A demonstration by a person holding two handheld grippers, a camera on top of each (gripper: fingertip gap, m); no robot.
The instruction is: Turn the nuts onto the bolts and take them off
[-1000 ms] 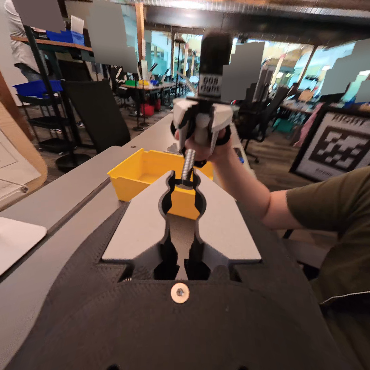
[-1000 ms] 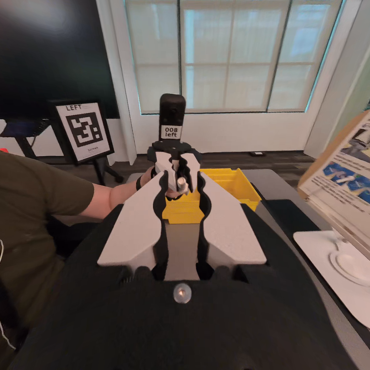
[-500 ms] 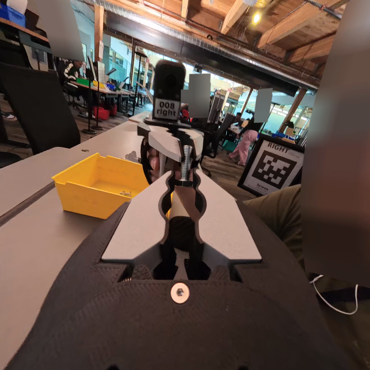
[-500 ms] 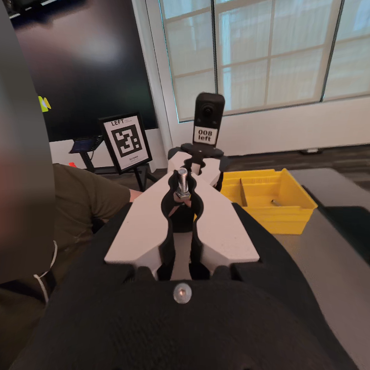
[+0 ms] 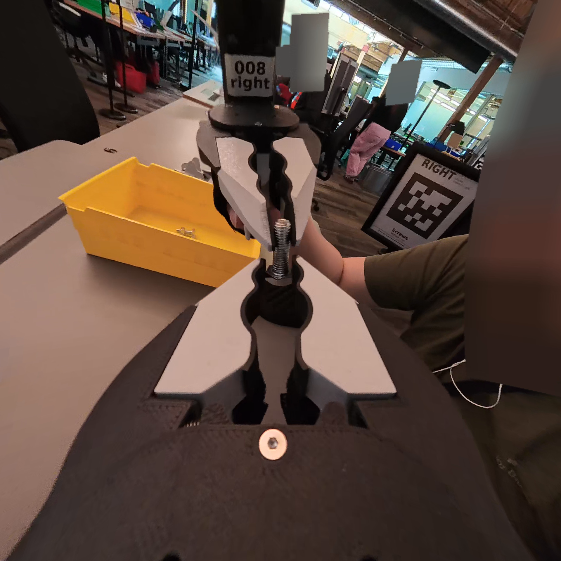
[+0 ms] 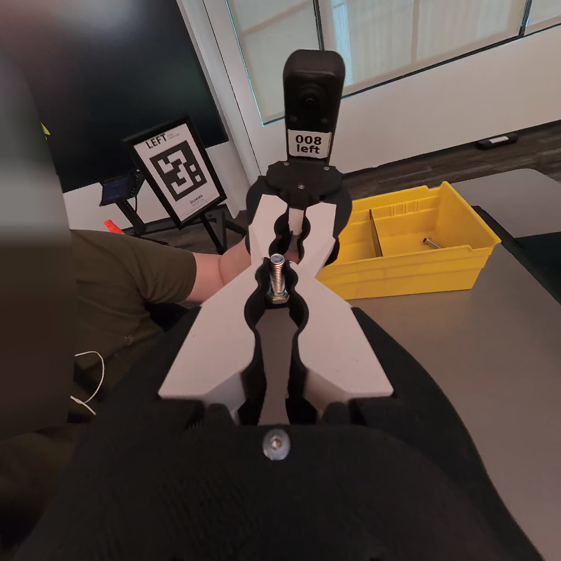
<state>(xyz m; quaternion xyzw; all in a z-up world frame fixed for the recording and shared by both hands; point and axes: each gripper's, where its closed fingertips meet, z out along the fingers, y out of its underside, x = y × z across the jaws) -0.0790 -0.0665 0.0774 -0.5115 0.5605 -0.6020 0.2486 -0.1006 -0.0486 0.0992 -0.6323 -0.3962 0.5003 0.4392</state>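
A silver bolt (image 5: 280,252) stands upright between the two grippers' tips, with a hex nut (image 5: 280,277) at its lower end. My left gripper (image 5: 278,264) is shut on the nut at its fingertips. My right gripper (image 5: 280,241) comes in from above and opposite, shut on the threaded shank. In the right wrist view the bolt (image 6: 277,279) sits between the right gripper's (image 6: 277,264) jaws with the nut (image 6: 277,299) below. The left gripper (image 6: 280,255) faces it from behind. The exact contact under the nut is hidden.
A yellow bin (image 5: 158,243) stands on the grey table (image 5: 76,303) beside the grippers and holds small hardware (image 5: 185,232). In the right wrist view the bin (image 6: 403,273) holds a loose bolt (image 6: 432,243). A person's forearm (image 5: 331,258) and a framed marker sign (image 5: 425,200) are to the right. Left and right tips are no more than a few centimetres apart.
Both grippers have kept their hold and drawn closer, tilting more downward over the table. The bolt now stands upright between them. The yellow bin has shifted in both views.
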